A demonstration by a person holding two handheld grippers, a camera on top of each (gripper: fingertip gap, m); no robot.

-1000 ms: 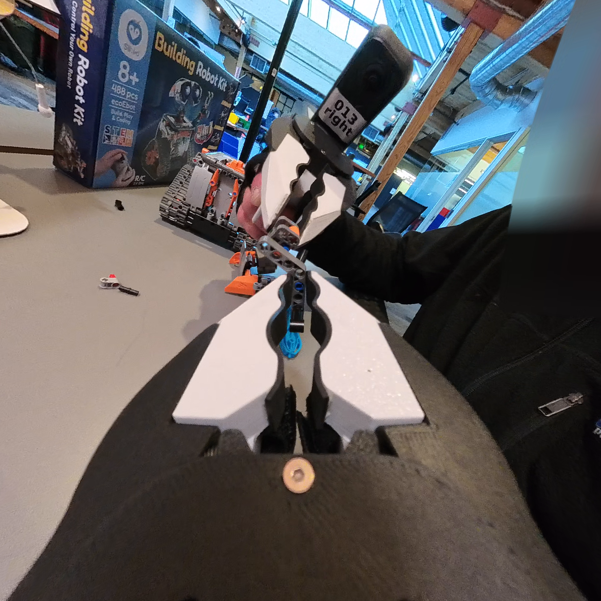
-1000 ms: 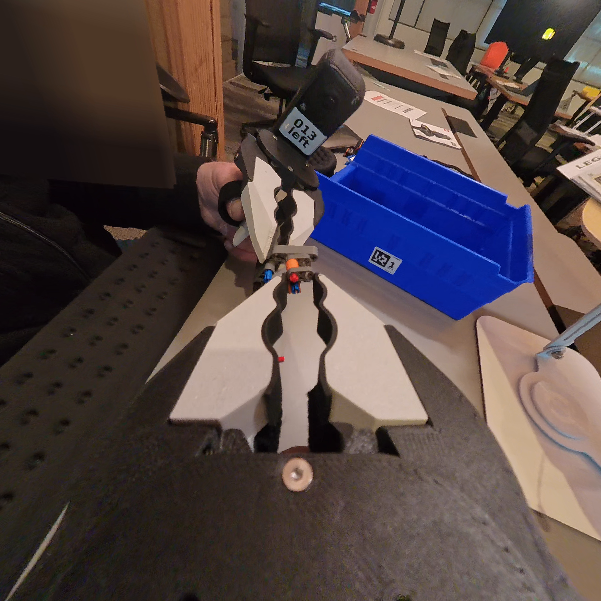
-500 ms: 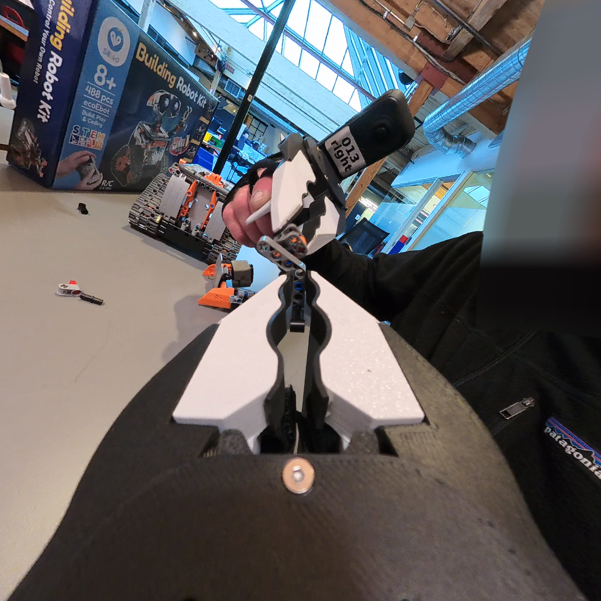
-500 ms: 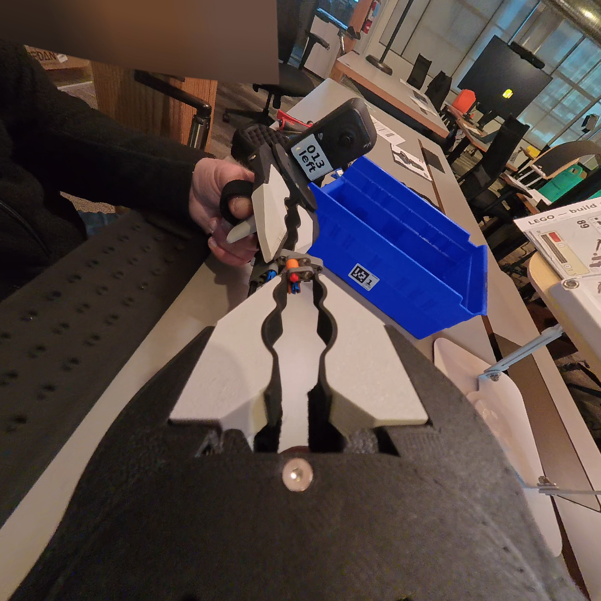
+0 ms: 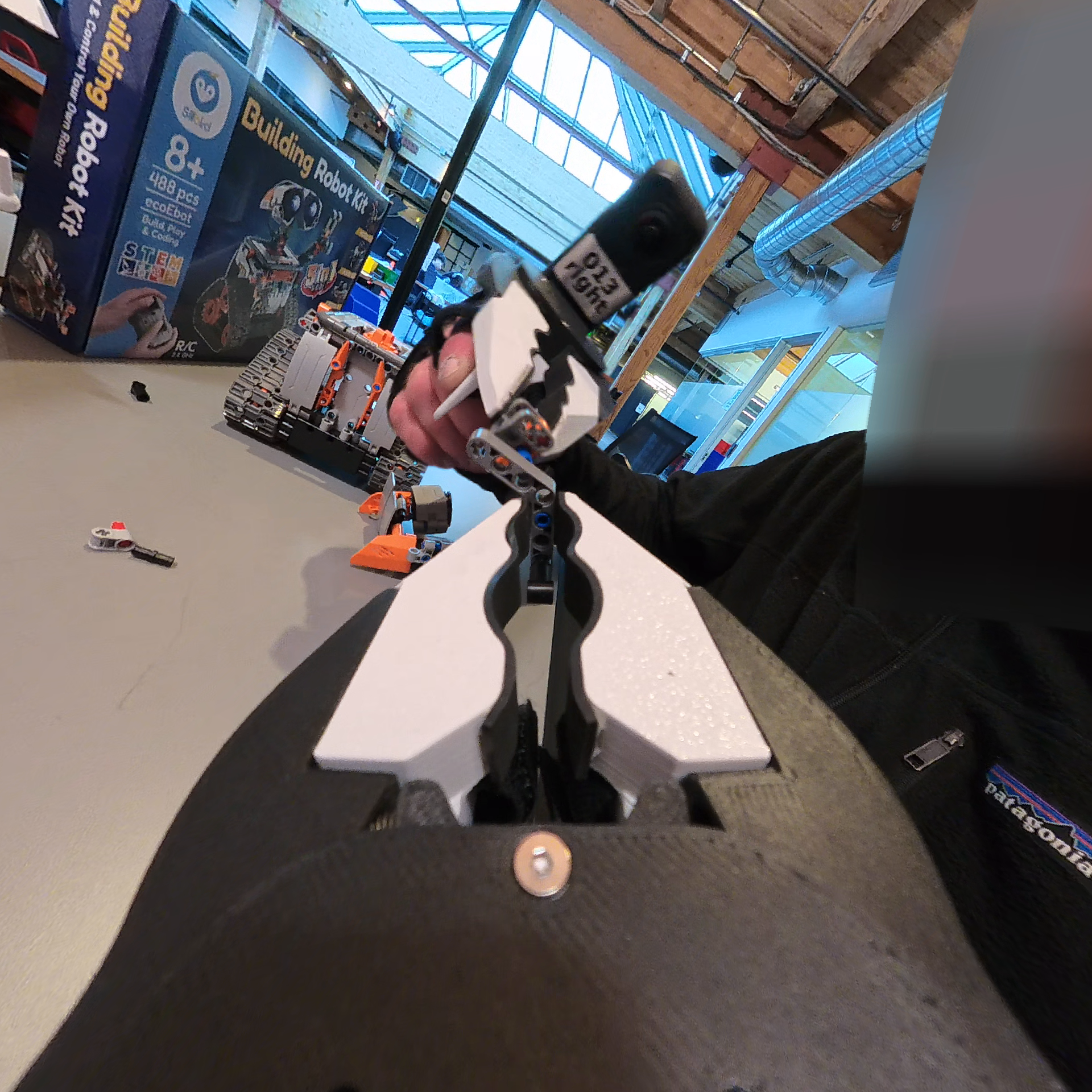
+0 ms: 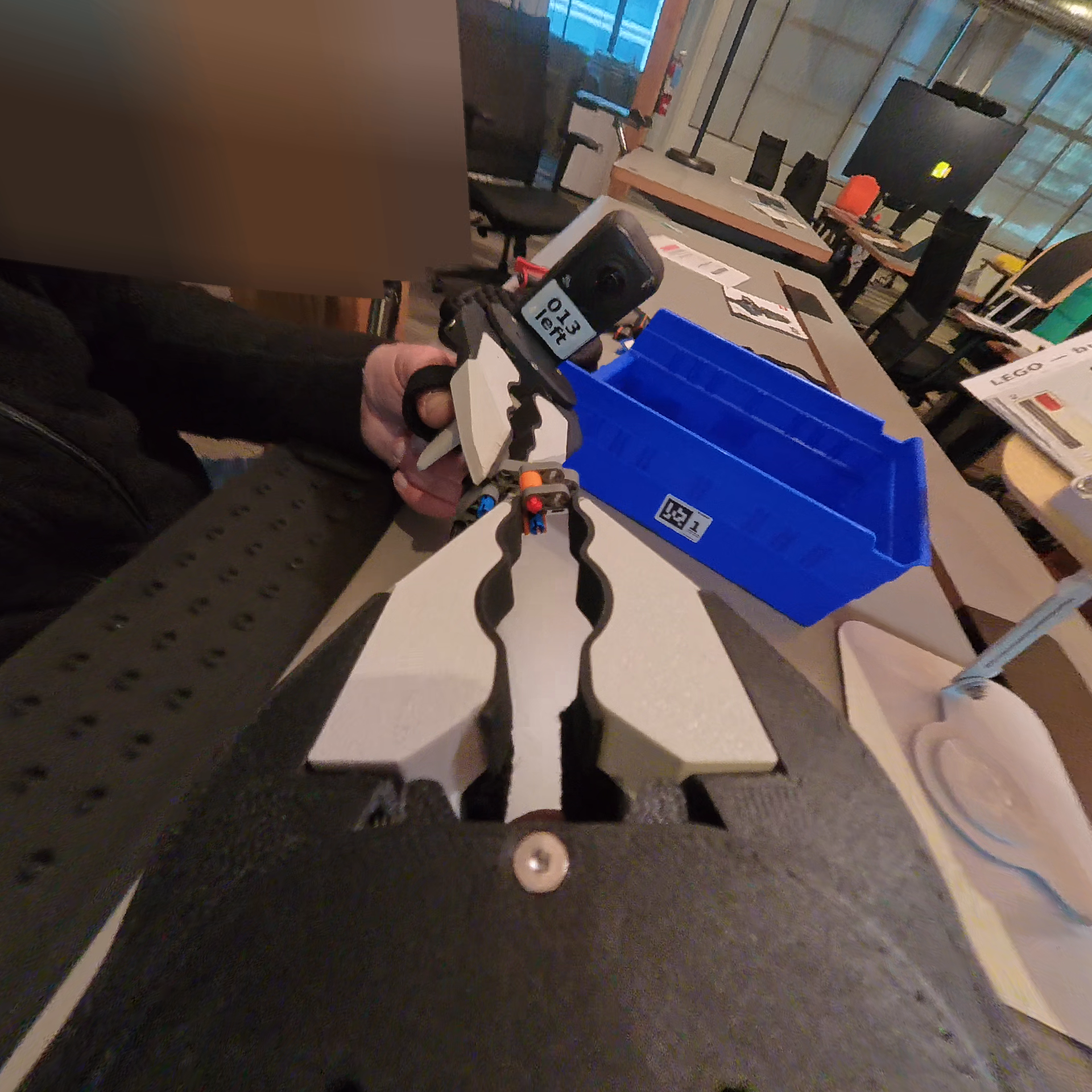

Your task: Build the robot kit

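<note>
Left gripper clamps black beam; right gripper clamps grey beam; pieces joined, held above table.

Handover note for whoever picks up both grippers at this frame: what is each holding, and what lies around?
Left gripper: shut on the black beam of a small brick assembly.
Right gripper: shut on the same assembly's grey beam with its orange pin.
The assembly is held in the air between them.
Around: tracked robot model, orange-grey subassembly, loose pieces on the table; blue bin.
</note>
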